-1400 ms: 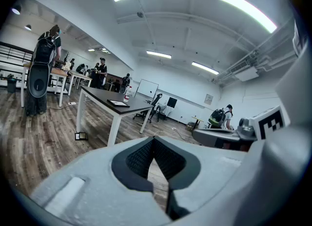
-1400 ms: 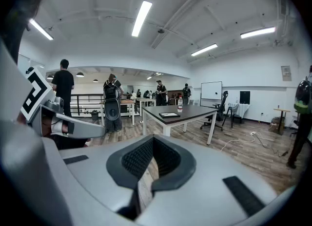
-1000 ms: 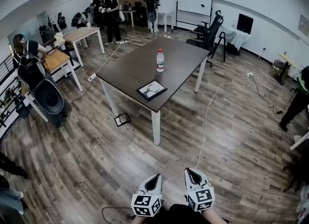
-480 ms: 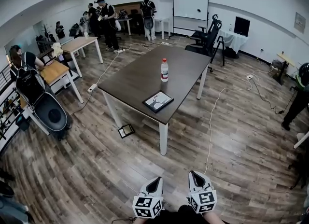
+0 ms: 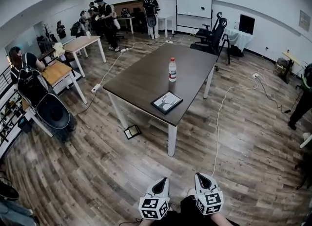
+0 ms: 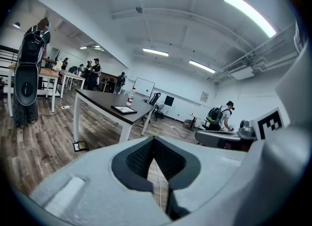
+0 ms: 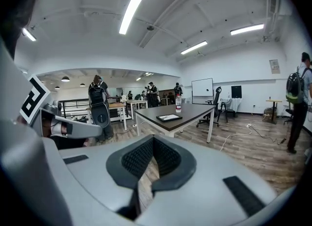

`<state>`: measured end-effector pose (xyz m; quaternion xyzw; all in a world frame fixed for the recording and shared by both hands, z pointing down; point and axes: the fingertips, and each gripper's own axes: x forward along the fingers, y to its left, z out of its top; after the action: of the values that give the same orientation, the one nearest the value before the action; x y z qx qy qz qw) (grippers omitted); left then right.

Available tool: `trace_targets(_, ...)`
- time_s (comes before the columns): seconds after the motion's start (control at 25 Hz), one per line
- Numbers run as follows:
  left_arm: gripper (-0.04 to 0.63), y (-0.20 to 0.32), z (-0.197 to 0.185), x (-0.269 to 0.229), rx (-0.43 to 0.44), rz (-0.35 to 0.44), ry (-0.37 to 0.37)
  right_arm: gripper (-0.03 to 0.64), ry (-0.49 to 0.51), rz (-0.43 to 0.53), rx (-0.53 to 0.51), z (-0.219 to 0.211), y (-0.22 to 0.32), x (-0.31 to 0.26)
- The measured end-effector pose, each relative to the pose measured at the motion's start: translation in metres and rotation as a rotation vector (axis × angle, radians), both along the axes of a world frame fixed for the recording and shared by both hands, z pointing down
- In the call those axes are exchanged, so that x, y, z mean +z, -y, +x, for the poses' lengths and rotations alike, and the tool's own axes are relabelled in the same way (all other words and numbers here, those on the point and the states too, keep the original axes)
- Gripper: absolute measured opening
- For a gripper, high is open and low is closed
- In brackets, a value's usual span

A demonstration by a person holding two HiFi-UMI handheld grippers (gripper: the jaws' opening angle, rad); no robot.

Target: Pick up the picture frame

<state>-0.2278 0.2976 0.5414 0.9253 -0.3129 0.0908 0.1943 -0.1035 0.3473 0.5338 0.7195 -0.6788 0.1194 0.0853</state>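
The picture frame [image 5: 167, 102] lies flat near the front corner of a dark brown table [image 5: 146, 76], black-edged with a pale picture. It also shows small in the left gripper view, the frame [image 6: 125, 109], and in the right gripper view, the frame [image 7: 169, 117]. My left gripper [image 5: 162, 185] and right gripper [image 5: 203, 181] hang low at the bottom of the head view, side by side over the wooden floor, well short of the table. Both are shut with nothing between the jaws.
A water bottle [image 5: 172, 69] stands on the table beyond the frame. A small black-framed object [image 5: 131, 132] lies on the floor under the table's corner. A white cable [image 5: 220, 118] runs across the floor on the right. People, desks, an office chair [image 5: 213, 33] and a whiteboard [image 5: 194, 4] fill the back.
The table and frame have come closer and shifted to the right in the head view as I walk toward them. Both grippers stay shut at the bottom.
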Motion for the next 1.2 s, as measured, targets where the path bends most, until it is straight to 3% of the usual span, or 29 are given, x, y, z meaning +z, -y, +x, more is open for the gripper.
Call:
trace_targets(0.4,0.009,0.043,0.016,0.005,-0.093,-0.023,0.026,0.005,0.015,-0.011,-0.099,0.025,0.058,0.006)
trace_targets(0.88,0.009,0.102,0.12,0.005,-0.12,-0.024,0.049,0.006,0.034,-0.03,-0.13,0.131,0.123,0.015)
trace_targets(1.2,0.009,0.126,0.175,0.007,-0.198,-0.034,0.051,0.006,0.033,-0.025,-0.205,0.189,0.155,0.013)
